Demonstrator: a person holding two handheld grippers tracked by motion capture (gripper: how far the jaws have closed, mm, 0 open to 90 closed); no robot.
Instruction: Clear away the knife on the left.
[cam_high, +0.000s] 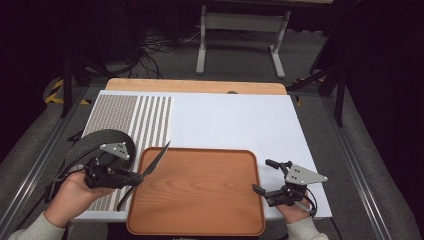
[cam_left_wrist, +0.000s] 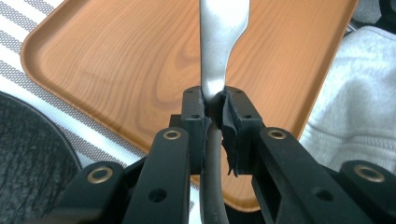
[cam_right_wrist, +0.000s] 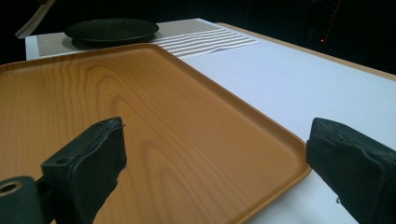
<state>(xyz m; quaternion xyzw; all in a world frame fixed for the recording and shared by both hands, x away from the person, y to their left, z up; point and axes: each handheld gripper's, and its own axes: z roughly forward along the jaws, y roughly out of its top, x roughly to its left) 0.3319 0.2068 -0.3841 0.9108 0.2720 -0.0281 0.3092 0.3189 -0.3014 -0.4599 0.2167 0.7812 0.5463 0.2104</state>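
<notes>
Overhead light is illuminating the white table surface (cam_high: 235, 120) brightly, while the surrounding room is falling into near-black at the frame edges. The high view is appearing soft and slightly grainy. Glare is washing out the metal blade (cam_left_wrist: 222, 32). Near jaws are blurring.

black two-jaw grippers (cam_high: 142, 175), grey triangular plates, brass screws, grey sleeves

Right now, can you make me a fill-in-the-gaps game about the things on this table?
1. The left gripper is shut on a metal ____.
2. The wooden tray has ____ lying in it.
3. The right gripper has its jaws ____.
4. The black plate sits on the ____ placemat.

Missing words: knife; nothing; open; striped
</notes>
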